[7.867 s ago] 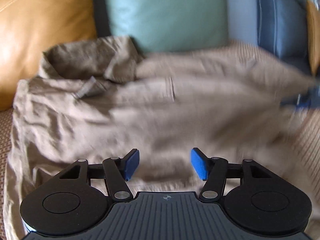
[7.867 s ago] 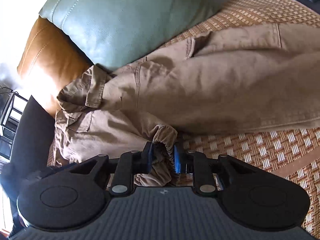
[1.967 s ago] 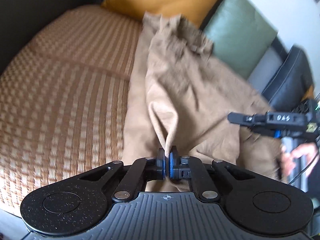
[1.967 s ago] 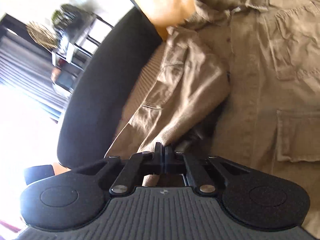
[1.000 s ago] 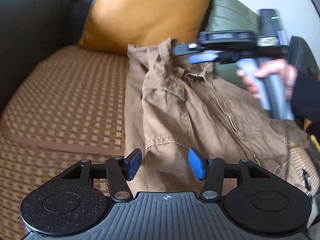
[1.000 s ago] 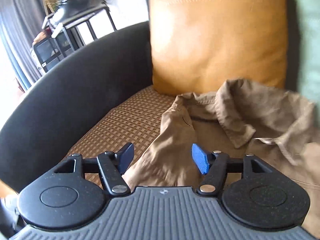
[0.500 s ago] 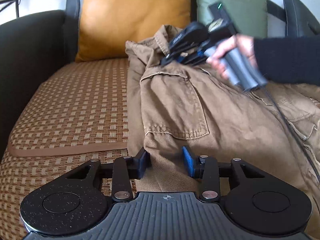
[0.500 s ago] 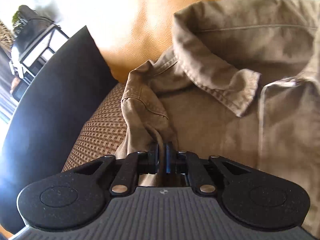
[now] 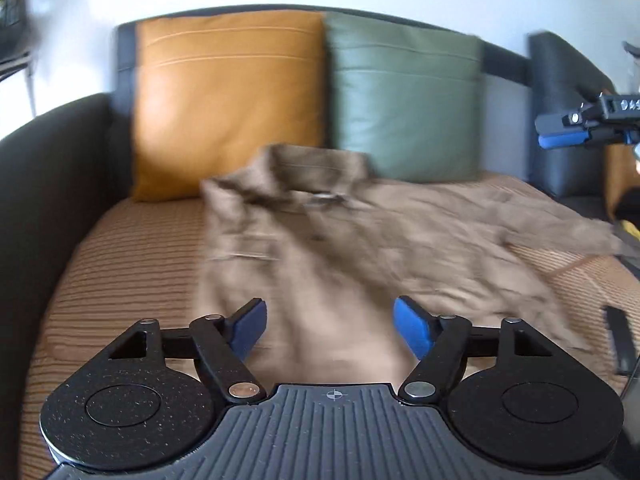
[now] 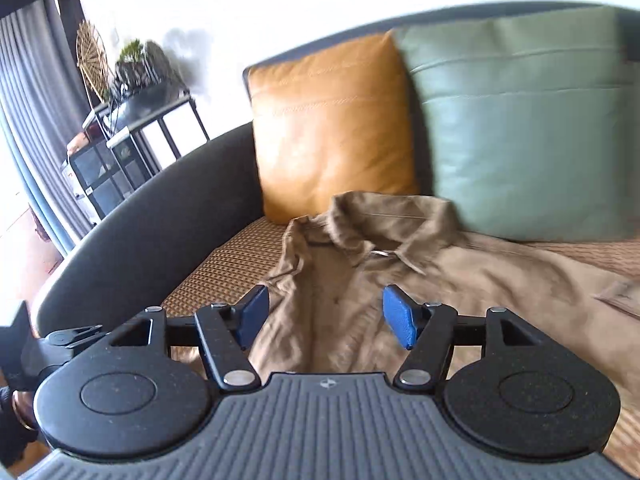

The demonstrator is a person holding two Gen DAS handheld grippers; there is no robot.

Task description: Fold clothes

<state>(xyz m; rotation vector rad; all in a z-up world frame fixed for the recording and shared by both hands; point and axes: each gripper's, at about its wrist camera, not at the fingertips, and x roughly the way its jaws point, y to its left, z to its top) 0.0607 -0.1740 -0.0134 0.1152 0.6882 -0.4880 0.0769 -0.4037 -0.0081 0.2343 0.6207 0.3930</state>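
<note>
While both my grippers hang clear above the sofa seat (image 9: 120, 264), the tan shirt-jacket (image 9: 340, 248) lies spread on the woven cover, collar (image 10: 384, 220) up against the orange cushion (image 9: 228, 96) and green cushion (image 9: 404, 96), its left edge looking tucked in, the rest trailing off to the right of the seat.

Left gripper (image 9: 328, 326): jaws opening, blue pads wide apart, nothing btwn them, fabric only seen behind the gap. Right gripper (image 10: 322, 314): same, jaws opening, no cloth pinched. In the left wrist view the right gripper's blue tip (image 9: 560, 140) shows far right, well apart from the garment.

Handling, my guess: thick cotton or canvas, soft but w/ some body, so it'll hold a crease ok and won't slide much on that textured cover. Not fragile. Heavier than a tee, so a one-layer pinch may drag the rest along. Collar and pocket seams are the stiffest bits.

Where I'd grab: the loose right side, one gripper at the shoulder seam nr the collar, the other at the hem edge on the same side, pinching hem/seam rather than mid-panel. Blur hides the exact hem line.
</note>
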